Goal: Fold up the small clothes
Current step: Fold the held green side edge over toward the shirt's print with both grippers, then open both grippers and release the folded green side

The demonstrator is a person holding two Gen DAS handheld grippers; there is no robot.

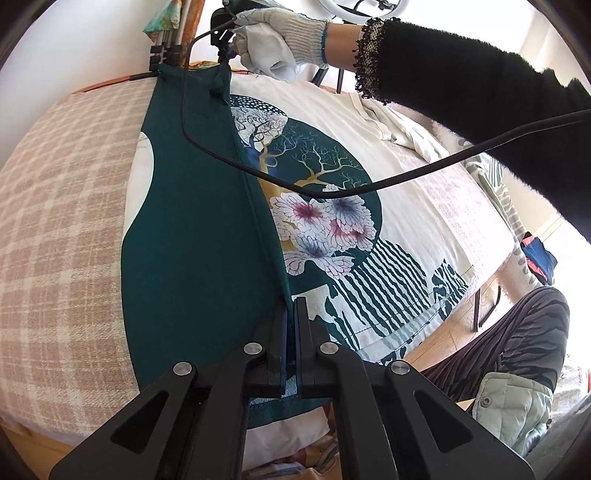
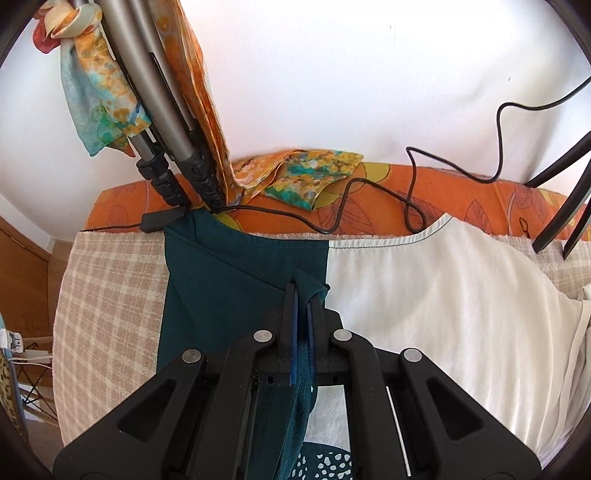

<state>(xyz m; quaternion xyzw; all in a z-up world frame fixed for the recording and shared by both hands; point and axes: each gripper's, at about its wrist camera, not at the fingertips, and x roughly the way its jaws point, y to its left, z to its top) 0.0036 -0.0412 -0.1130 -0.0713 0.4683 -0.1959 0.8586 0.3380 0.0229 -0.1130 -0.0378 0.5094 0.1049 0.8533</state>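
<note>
Teal cloth, the plain back side of a white printed T-shirt [image 1: 402, 192], lies turned over in a long flap [image 1: 199, 236] across the garment's left part, so a first lengthwise fold seems under way but not yet laid flat. The left gripper [image 1: 291, 310] has its jaws closed tight on the near end of the flap's hemmed edge. The right gripper [image 2: 304, 295], seen in its own camera, is likewise pinched shut on the teal edge at the far end, close to the neckline [image 2: 413, 242]; in the left view a gloved hand [image 1: 280, 33] carries it there. Between the two the edge runs taut and slightly raised. By my judgement the flap must yet be set down and smoothed, then the other side and the crosswise folds remain, so the task is at an early stage.

The shirt rests spread on a beige checked blanket [image 1: 62, 221] over what seems a bed, with an orange patterned cover [image 2: 461, 199] along the far edge. A colourful scarf [image 2: 314, 173] lies there beside grey tripod legs [image 2: 162, 110], and a black cable [image 2: 413, 184] trails over it. Behind stands a white wall [image 2: 369, 74]; wooden floor [image 2: 22, 280] shows at left.
</note>
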